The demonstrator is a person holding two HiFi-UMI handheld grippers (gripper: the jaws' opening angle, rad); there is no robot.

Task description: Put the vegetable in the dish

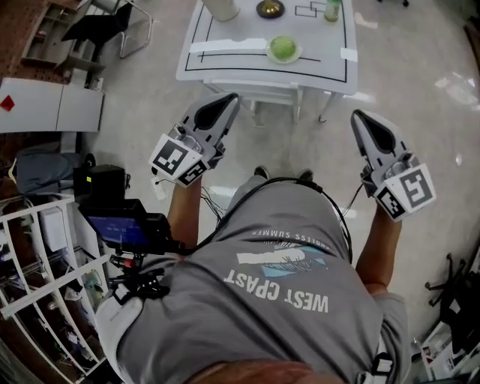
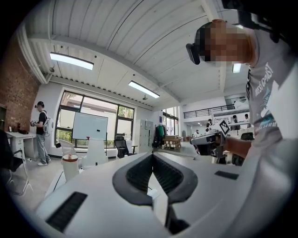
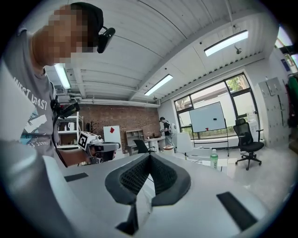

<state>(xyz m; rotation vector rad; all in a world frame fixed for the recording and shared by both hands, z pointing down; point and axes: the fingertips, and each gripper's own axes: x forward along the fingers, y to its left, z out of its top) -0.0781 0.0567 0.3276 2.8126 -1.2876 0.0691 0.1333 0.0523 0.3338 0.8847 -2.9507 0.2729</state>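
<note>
- Both sets shut and empty: left tongs, right tongs.
- Head view only: dish with green vegetable at the near edge of the surface.

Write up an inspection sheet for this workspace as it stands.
Surface: white table with black marked lines and white tape strips; both grippers are short of it.
Job's things: green vegetable appears to lie in a pale dish near the table's near edge.
Clutter: brass-coloured bowl, white cylinder and green bottle along the far side.
Grippers: left gripper shut, empty; right gripper shut, empty.
Cables: black cable loops over the person's grey shirt.
Surroundings: white wire rack, black device with blue screen, chair, pale floor.
</note>
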